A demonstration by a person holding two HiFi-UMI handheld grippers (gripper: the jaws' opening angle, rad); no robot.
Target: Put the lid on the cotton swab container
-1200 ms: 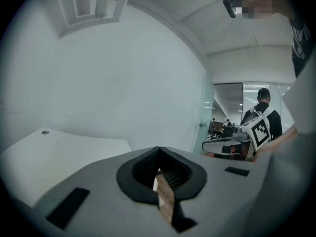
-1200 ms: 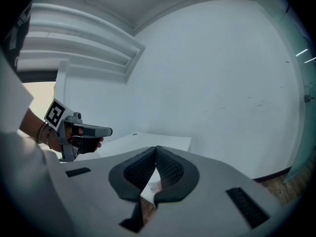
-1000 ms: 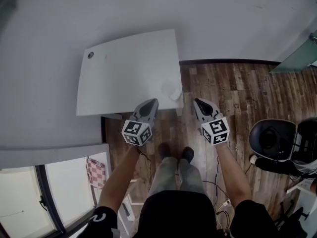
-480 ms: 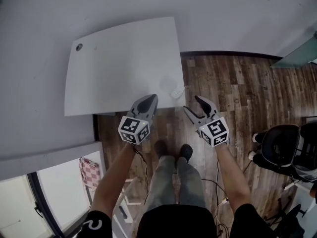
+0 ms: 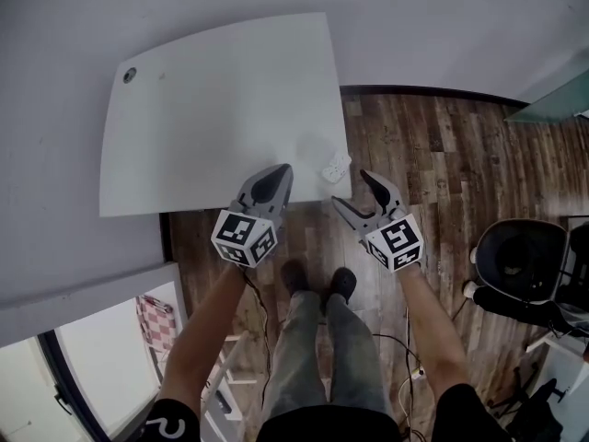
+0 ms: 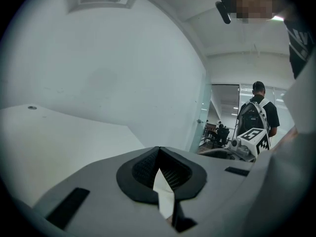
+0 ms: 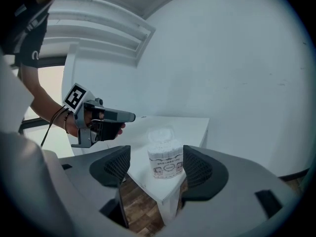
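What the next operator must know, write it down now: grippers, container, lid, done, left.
Left gripper: shut, empty, near the table edge.
Right gripper: jaws opening, nothing between them, aimed at the cotton swab container.
Container: upright on the table's near right corner, untouched.
Lid: clear, seems raised behind the swabs, not closed.
Done: nothing yet.
Left: press the lid shut.

right gripper (image 5: 351,190): jaws opening, together a second ago | nothing between them | cotton swab container (image 5: 336,167): nearer, just ahead
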